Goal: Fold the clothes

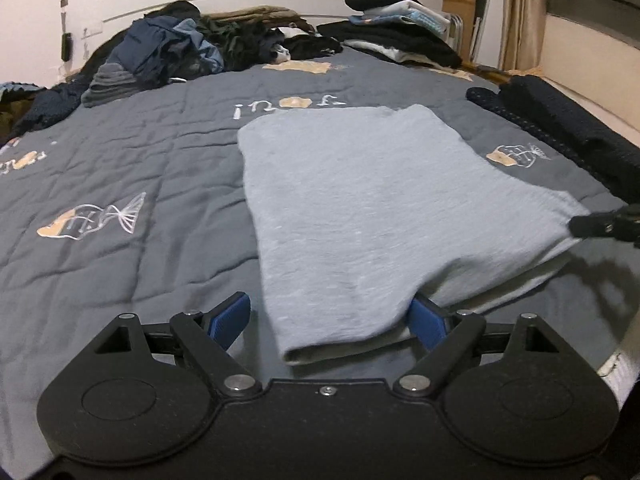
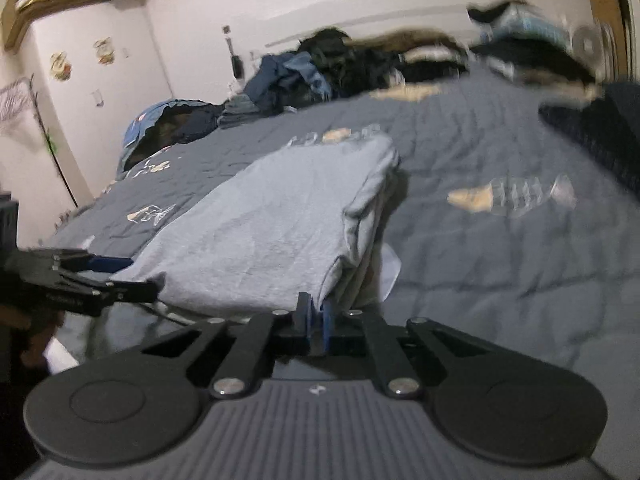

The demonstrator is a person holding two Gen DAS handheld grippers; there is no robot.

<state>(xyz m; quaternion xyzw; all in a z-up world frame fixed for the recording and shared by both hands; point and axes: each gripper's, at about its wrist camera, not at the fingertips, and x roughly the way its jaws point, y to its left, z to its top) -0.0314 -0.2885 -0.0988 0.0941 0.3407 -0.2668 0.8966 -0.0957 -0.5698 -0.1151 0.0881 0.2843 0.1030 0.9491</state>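
A light grey-blue garment (image 1: pixel 368 216), folded into a long rectangle, lies on the dark grey quilt (image 1: pixel 120 168). My left gripper (image 1: pixel 330 320) is open, its blue pads on either side of the garment's near left corner, which droops between them. My right gripper (image 2: pixel 315 314) is shut on the garment's (image 2: pixel 272 232) near right corner and lifts that edge a little. The right gripper also shows at the right edge of the left wrist view (image 1: pixel 600 226). The left gripper shows at the left of the right wrist view (image 2: pixel 100 276).
A heap of unfolded dark and blue clothes (image 1: pixel 180 52) lies along the headboard. A stack of folded clothes (image 1: pixel 400 28) sits at the far right corner. A dark knitted item (image 1: pixel 568 128) lies along the bed's right edge. The quilt's left half is bare.
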